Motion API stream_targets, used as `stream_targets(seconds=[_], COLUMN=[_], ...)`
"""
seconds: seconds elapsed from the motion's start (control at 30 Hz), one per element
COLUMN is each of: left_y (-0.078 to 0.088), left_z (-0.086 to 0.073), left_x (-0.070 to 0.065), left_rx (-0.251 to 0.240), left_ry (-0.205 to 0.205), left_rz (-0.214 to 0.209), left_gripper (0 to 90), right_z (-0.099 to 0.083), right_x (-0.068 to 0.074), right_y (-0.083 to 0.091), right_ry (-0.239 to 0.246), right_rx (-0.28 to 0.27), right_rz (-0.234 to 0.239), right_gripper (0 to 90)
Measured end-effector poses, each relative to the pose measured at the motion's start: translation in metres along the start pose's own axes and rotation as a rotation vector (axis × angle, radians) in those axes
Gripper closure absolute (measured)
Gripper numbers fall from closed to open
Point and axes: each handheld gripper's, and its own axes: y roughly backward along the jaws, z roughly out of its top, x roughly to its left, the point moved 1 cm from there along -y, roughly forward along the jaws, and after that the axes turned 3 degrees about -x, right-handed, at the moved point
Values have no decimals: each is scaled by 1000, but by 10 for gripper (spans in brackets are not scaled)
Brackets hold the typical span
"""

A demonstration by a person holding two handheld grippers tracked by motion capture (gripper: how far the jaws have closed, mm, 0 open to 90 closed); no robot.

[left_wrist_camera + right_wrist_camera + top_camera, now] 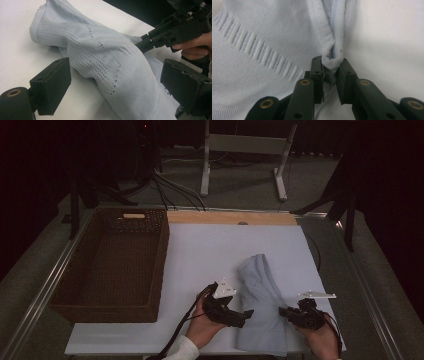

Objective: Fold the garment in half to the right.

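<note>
Pale-blue knit garment (262, 50) edge pinched in right hand-held gripper (332, 75).

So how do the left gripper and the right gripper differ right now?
The left gripper has its jaws wide open, one on each side of the pale blue sweater, not pressing it; the right gripper is pinched shut on the sweater's ribbed edge. In the high view the left sits at the sweater's left side, the right at its right side. Both are black and hand-held.

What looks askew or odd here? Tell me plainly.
The pale blue knit garment lies bunched and crooked on the white table, not flat. Its ribbed hem is pinched between the right gripper. The brown wicker basket sits square.
</note>
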Motion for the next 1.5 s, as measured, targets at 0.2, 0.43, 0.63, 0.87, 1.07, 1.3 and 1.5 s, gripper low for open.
stream_targets(seconds=[0.2,0.43,0.63,0.87,1.07,1.3,1.5], left_y=[5,11,14,15,14,16,19], left_z=[-1,-2,-2,-1,-1,-2,-4], left_x=[3,8,11,12,11,11,13], left_rx=[-4,-18,-20,-29,-29,-35,-37], left_ry=[7,12,18,25,23,21,26], left_rz=[8,25,32,33,31,29,35], left_gripper=[100,95,93,90,89,87,83], right_z=[8,14,21,29,35,35,31], right_x=[1,-2,-5,-10,-17,-22,-20], right_y=[0,-1,-3,-7,-8,-9,0], right_ry=[26,32,44,55,64,46,32], right_rx=[-16,-36,-58,-72,-97,-95,-104], right_rz=[-15,-23,-40,-61,-100,-96,-102], right_gripper=[795,800,803,804,804,785,618])
